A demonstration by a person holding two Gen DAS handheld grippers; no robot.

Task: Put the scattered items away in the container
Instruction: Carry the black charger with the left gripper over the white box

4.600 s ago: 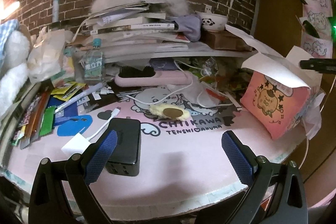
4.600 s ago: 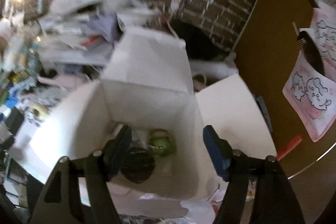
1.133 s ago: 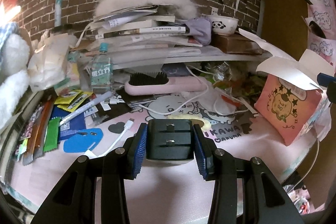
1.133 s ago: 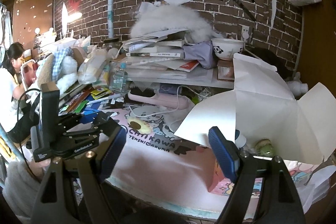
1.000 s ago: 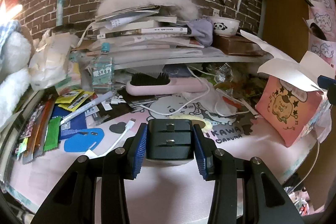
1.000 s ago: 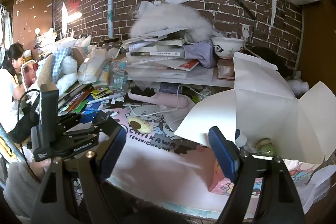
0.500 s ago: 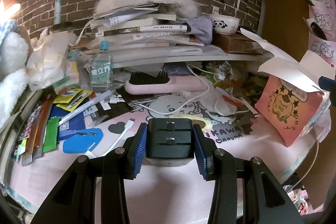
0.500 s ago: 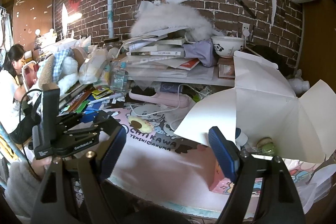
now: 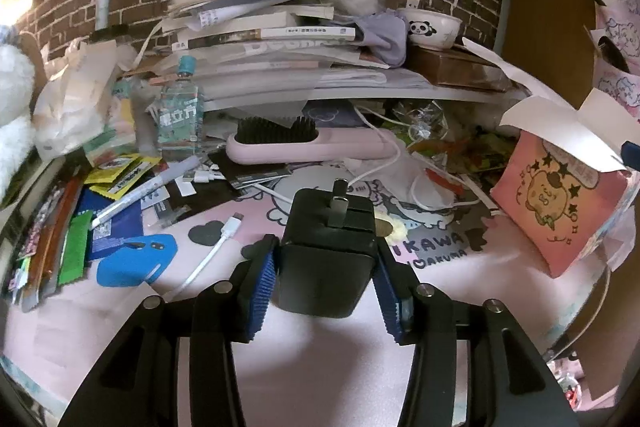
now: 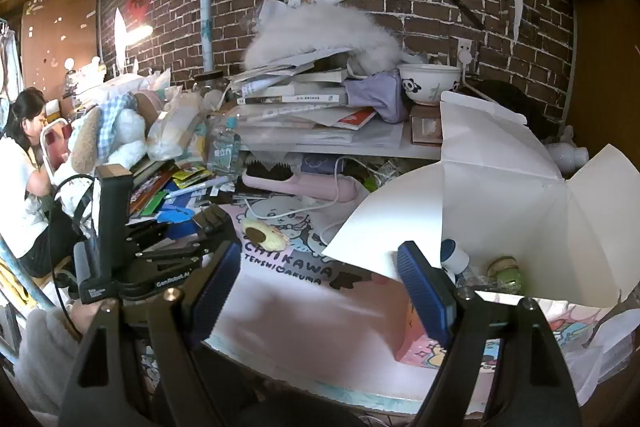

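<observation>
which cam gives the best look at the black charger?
Left wrist. The black charger fills the centre of that view between the left gripper pads, plug prongs facing away; the jaws are opening and it has tipped. In the right wrist view the left gripper is seen side-on and the charger can't be picked out.

A pink printed desk mat (image 10: 304, 311) reads "CHIKAWA TENSHI OAKUMA"; "GenRobot.AI" marks the black handheld left gripper (image 10: 212, 227).
</observation>
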